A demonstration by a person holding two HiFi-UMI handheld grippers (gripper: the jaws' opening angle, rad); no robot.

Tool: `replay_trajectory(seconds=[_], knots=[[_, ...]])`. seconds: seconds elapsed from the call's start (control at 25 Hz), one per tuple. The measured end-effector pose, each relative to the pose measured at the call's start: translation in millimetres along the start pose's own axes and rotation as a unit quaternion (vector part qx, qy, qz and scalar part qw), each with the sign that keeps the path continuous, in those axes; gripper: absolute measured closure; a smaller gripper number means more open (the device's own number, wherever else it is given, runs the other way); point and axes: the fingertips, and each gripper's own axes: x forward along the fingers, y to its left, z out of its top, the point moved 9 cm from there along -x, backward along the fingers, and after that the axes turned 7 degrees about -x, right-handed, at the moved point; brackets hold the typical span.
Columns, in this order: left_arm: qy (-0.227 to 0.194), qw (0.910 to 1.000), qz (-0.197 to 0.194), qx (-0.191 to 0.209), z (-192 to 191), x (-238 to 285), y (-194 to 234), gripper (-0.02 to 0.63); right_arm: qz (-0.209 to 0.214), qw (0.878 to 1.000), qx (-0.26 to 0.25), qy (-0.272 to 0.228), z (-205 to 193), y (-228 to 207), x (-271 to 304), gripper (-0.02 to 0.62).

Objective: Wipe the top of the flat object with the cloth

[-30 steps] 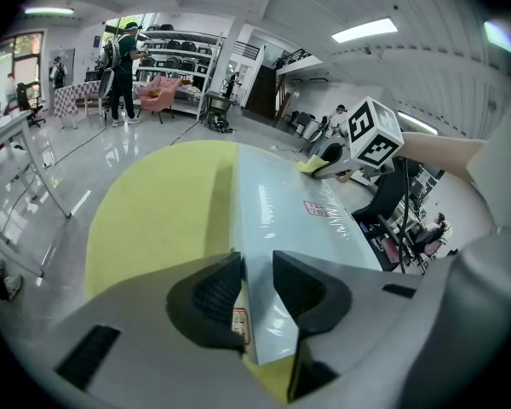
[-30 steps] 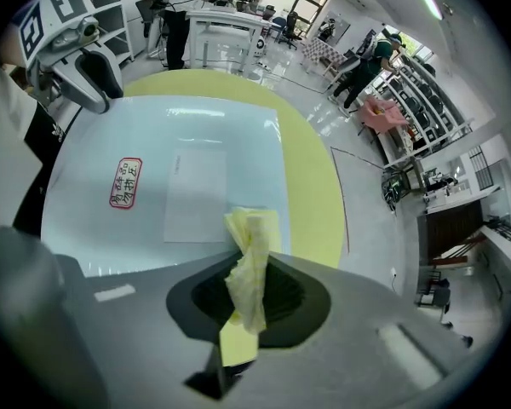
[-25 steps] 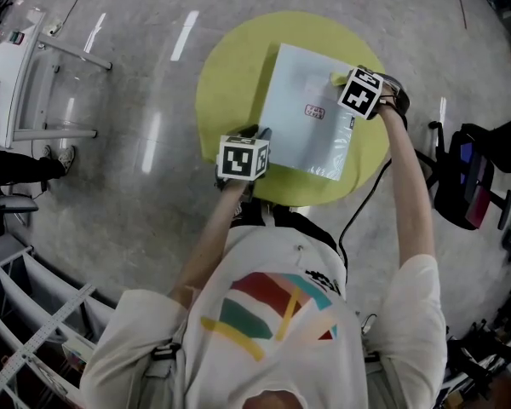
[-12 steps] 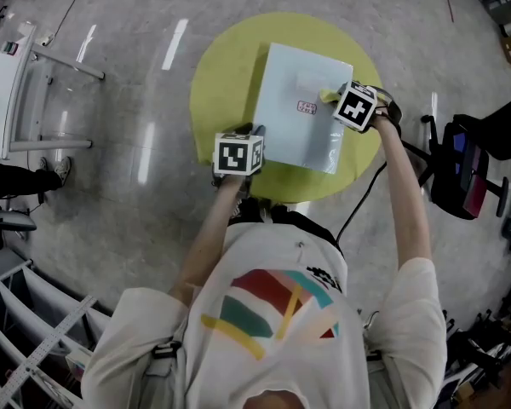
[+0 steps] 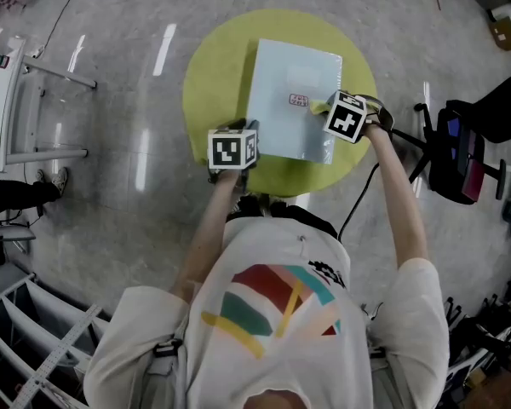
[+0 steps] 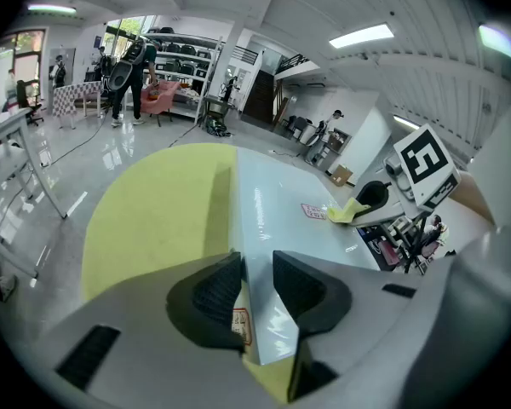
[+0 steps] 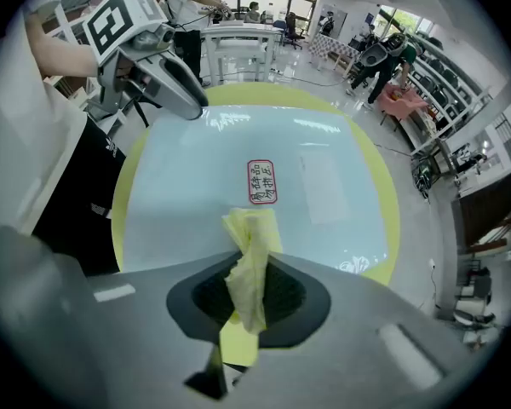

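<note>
Two grippers: left gripper [image 6: 255, 286] pinches one flat panel [image 6: 281, 198] (its corner), right gripper [image 7: 254, 292] one yellow cloth [image 7: 254, 237]

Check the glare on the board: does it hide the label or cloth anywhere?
Right gripper view: glare only near the edges of the board; label and cloth sharp. Left gripper view: thin streaks on the board, clear of the label. Both views fisheye, corners dark. Head view: glare only on the floor; board evenly lit.
</note>
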Motion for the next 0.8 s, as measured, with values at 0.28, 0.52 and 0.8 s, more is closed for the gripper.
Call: replay_trajectory(seconds=[0.28,0.52,0.8], knots=[[0.01,0.9999,-0.009,-0.005,-4,5,1,0.482,0.01,0.999,0.021,-0.026,-3,29,-3,0.569],[0.009,0.9999,-0.013,-0.004,-3,4,2,0.482,0.022,0.998,0.041,-0.034,-6,55,-5,0.569],[0.012,0.9998,-0.014,-0.004,-3,4,3,0.482,0.043,0.997,0.054,-0.048,-5,88,-10,0.569]])
